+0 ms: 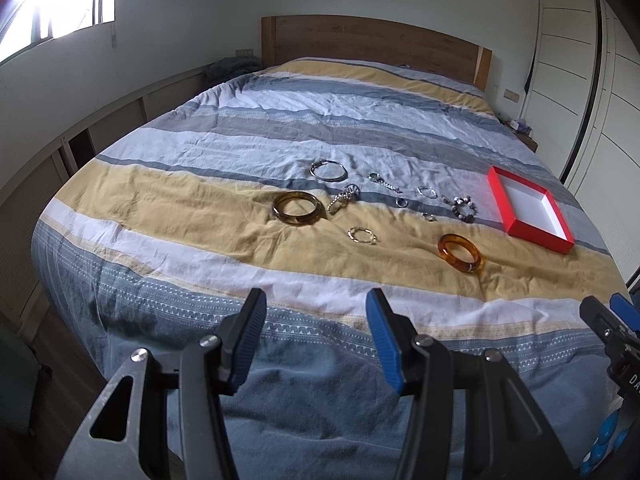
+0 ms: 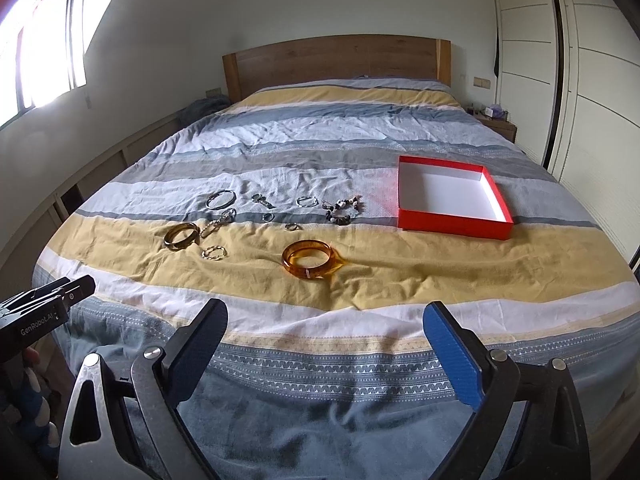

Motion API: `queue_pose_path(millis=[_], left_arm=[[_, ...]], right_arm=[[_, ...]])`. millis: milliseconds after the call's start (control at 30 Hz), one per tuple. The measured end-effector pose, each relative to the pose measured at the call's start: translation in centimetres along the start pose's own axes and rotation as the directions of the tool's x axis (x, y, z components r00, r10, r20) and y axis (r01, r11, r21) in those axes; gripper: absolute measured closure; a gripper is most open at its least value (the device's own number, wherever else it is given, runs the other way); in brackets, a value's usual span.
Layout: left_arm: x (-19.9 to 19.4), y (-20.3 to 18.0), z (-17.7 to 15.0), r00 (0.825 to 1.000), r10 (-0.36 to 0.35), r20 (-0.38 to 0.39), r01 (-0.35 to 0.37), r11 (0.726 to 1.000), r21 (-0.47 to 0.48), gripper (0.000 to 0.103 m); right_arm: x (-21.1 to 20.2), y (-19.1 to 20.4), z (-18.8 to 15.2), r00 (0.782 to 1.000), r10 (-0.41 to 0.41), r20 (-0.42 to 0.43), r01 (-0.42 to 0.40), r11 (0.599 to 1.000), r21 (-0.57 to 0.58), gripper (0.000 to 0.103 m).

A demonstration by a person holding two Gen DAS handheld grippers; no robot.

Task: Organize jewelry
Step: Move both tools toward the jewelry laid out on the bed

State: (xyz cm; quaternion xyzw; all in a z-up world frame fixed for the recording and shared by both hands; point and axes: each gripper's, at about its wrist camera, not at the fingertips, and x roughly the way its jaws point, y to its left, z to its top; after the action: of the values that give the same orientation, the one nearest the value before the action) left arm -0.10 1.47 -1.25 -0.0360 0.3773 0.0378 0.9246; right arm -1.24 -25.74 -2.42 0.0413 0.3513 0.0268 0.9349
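Across the middle of both wrist views, the jewelry lies scattered on the bed (image 2: 360,280), mostly where a yellow stripe of the cover meets a blue-grey one. Nothing has gone into the red box (image 2: 452,226), which sits open and white-lined at right of centre in the right wrist view, well apart from the nearest pieces. By the look of it the task stands at its very start: no piece is lifted, none is sorted.

The left tongs (image 1: 316,320) fill the bottom of their own frame, spread moderately wide and holding nothing. The right tongs (image 2: 324,332) are spread wider and are likewise empty. Both hang over the patterned foot of the cover, short of the jewelry.

Closest to the right tongs is the orange bangle (image 2: 310,264), alone on the yellow stripe, lower centre of that view. Further left lie the dark amber bangle (image 2: 182,236), a small gold chain ring (image 2: 214,252) just below it, and a silver hoop (image 2: 221,199) above. A beaded bracelet (image 2: 344,212) lies nearest the box, with several small rings and a chain between; these are too small to tell apart well.

The likely next move is a reach forward to the orange bangle. It lies flat, so one finger would probably need to go inside the ring and one outside, pinching the wall. The soft cover may give under pressure.
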Motion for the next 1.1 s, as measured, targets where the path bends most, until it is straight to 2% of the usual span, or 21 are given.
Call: queue_pose_path(millis=[433, 1100], left_arm=[[2.4, 0.9, -0.4, 0.999, 0.041, -0.006, -0.041, 0.999, -0.024, 0.053], [7.4, 0.1, 0.1, 0.994, 0.032, -0.100, -0.030, 0.999, 0.026, 0.053]], right_arm=[[2.6, 0.1, -0.6, 0.999, 0.002, -0.034, -0.003, 1.000, -0.005, 0.010], [6.8, -1.1, -0.7, 0.994, 0.031, -0.100, -0.029, 0.999, 0.029, 0.017]])
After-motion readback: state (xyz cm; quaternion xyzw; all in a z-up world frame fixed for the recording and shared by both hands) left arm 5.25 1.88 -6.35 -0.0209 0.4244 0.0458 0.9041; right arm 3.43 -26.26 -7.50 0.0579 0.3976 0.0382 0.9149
